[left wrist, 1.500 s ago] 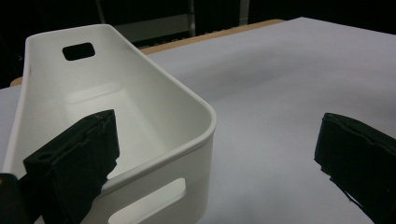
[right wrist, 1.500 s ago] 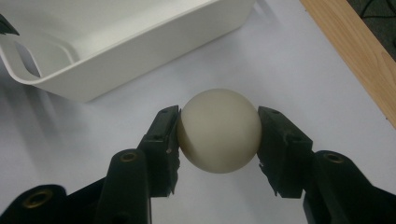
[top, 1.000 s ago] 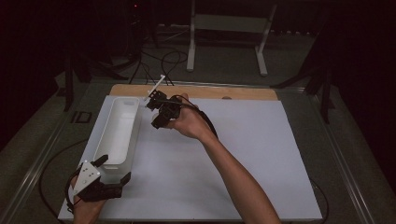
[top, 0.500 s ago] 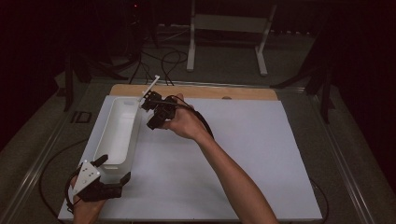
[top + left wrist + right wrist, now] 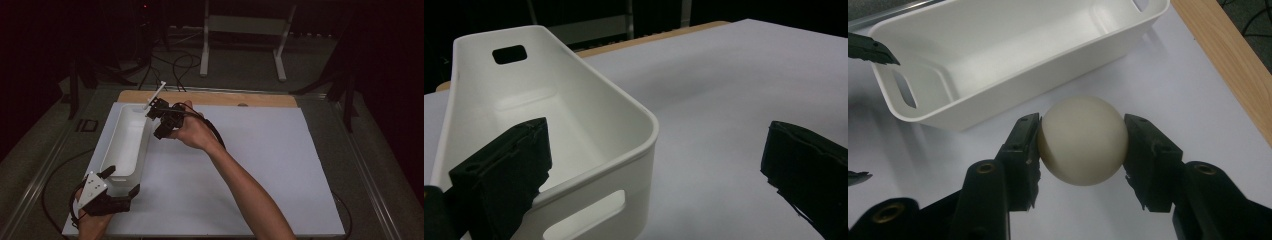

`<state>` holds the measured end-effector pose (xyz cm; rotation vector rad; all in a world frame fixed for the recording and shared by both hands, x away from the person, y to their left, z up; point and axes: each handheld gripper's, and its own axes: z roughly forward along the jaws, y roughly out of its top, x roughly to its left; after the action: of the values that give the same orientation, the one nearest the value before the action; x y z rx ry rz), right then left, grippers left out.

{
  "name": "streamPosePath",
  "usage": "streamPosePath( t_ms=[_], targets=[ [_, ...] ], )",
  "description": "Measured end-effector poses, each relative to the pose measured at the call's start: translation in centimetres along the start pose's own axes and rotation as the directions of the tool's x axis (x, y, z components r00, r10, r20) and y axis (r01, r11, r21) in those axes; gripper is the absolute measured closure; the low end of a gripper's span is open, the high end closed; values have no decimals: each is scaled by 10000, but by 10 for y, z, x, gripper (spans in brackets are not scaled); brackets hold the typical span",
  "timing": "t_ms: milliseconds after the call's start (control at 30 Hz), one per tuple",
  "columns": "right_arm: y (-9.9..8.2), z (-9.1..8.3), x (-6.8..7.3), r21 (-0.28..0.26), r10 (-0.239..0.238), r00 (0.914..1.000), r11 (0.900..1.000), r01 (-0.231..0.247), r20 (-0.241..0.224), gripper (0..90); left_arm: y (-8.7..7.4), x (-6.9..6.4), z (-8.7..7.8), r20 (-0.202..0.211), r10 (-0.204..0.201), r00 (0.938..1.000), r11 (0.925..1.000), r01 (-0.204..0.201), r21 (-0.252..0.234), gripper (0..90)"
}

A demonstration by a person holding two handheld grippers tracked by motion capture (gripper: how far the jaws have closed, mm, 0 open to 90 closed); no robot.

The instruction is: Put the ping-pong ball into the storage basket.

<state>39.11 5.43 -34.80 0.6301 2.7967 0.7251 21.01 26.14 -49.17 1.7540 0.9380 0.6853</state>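
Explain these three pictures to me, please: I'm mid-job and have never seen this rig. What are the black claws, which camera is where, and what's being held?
No robot here: a person holds a hand-held two-jaw gripper in each hand. The high view looks down on the table from the person's side. The other two pictures come from cameras riding on the grippers, looking along their black jaws.

A large white sheet covers the table, and on it stands a long white plastic bin with handle slots, nothing visible inside.

The left gripper is at the bin's near end, jaws open, one inside the bin and one outside, straddling its corner.

The right gripper is shut on a cream-white ball, held above the sheet beside the bin's far end.
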Motion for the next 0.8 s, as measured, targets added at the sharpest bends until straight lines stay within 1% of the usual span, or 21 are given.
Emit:
streamPosePath(
  t_ms=[467, 667, 800],
  targets=[
    [6, 4, 4, -37, -30, 10000, 10000, 30, -10, 510, 0, 0, 0, 24, -38, 10000, 10000, 38, -7, 3],
    [8, 5, 5, -66, -114, 9999, 9999, 114, -22, 509, 0, 0, -1, 33, -45, 10000, 10000, 45, -17, 3],
    [9, 6, 6, -72, -38, 10000, 10000, 38, -30, 509, 0, 0, -1, 38, -56, 10000, 10000, 56, -22, 3]
  ],
)
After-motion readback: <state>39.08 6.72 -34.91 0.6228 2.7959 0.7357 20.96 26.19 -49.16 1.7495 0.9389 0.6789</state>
